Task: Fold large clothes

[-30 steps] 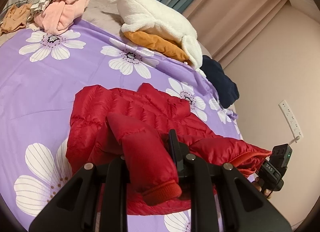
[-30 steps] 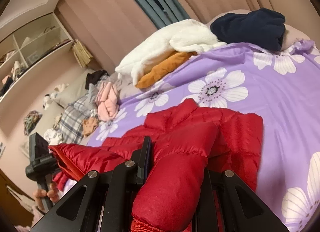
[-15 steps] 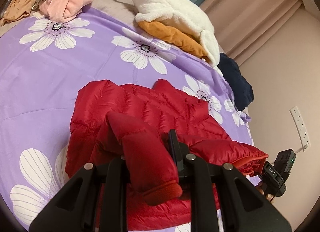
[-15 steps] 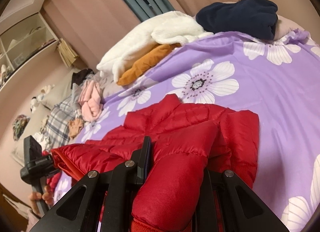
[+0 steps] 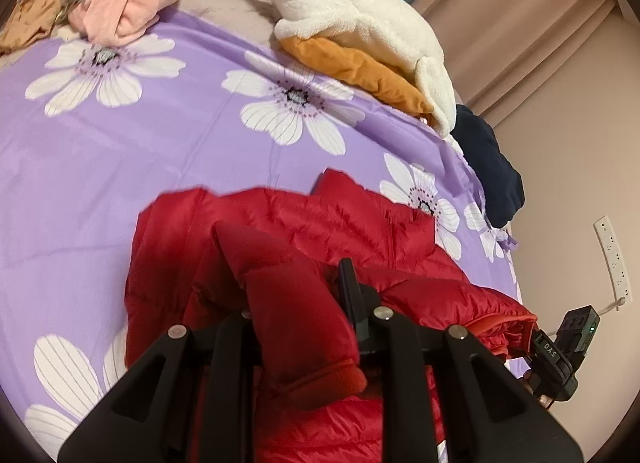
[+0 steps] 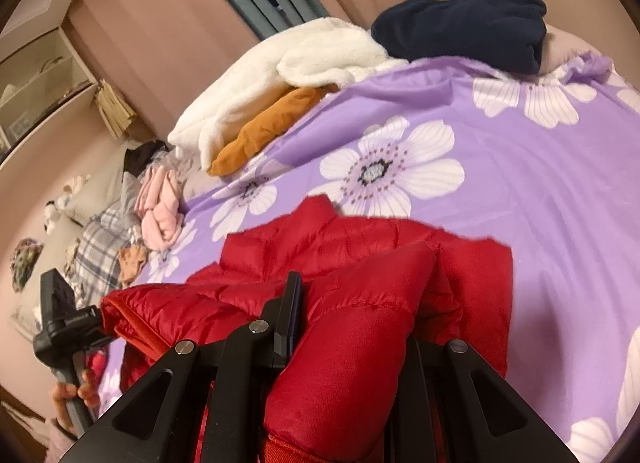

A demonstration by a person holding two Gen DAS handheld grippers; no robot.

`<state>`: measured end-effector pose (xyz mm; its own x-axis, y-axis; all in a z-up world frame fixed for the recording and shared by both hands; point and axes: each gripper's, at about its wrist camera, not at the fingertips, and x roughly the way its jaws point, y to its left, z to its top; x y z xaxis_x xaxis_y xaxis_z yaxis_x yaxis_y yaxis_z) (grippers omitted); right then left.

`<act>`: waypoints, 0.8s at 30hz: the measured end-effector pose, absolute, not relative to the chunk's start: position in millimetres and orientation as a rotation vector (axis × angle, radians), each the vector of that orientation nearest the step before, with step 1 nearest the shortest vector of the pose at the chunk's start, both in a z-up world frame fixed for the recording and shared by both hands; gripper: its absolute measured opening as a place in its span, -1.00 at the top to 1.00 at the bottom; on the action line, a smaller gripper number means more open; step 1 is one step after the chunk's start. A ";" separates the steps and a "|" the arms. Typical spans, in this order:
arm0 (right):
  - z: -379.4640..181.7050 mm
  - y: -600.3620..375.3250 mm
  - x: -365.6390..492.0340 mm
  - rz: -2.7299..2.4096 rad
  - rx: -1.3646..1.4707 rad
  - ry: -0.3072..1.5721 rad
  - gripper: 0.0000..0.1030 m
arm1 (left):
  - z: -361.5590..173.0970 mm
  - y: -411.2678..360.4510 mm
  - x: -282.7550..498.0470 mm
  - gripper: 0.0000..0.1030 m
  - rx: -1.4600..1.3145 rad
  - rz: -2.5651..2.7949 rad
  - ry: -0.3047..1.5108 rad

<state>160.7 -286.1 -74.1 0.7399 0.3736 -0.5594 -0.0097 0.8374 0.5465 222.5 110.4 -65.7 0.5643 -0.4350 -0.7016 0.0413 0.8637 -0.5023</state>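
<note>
A red puffer jacket (image 5: pixel 288 223) lies on the purple flowered bed cover (image 5: pixel 120 151), its near part lifted. My left gripper (image 5: pixel 296 303) is shut on one red sleeve (image 5: pixel 296 315), cuff hanging toward the camera. My right gripper (image 6: pixel 352 319) is shut on the other sleeve (image 6: pixel 352 347). The jacket also shows in the right wrist view (image 6: pixel 360 239) on the cover (image 6: pixel 520 183). Each gripper shows in the other's view, the right one (image 5: pixel 560 351) and the left one (image 6: pixel 64 323), at the jacket's raised hem.
A white fleece over an orange garment (image 5: pixel 360 35), a navy garment (image 5: pixel 492 167) and a pink garment (image 5: pixel 132 3) lie along the bed's far side. A wall with a socket strip (image 5: pixel 612 255) stands to the right. Shelves (image 6: pixel 40 75) stand at left.
Both grippers have moved forward over the bed with the sleeves, so the jacket's far edge sits lower in both views. The grips have not changed.
</note>
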 end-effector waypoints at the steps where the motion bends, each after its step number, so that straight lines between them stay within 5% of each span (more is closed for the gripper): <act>1: -72.1 -287.5 163.3 0.220 0.548 0.708 0.60 | -63.2 109.6 226.8 0.60 -0.457 -0.290 0.933; 24: -93.3 -292.7 217.1 0.142 0.544 0.772 0.60 | -91.9 98.3 278.9 0.56 -0.385 -0.209 0.984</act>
<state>217.1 -292.7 -93.3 0.7144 0.3160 -0.6244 0.0732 0.8536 0.5157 278.9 98.3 -91.9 0.5413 -0.3428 -0.7678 -0.0009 0.9129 -0.4082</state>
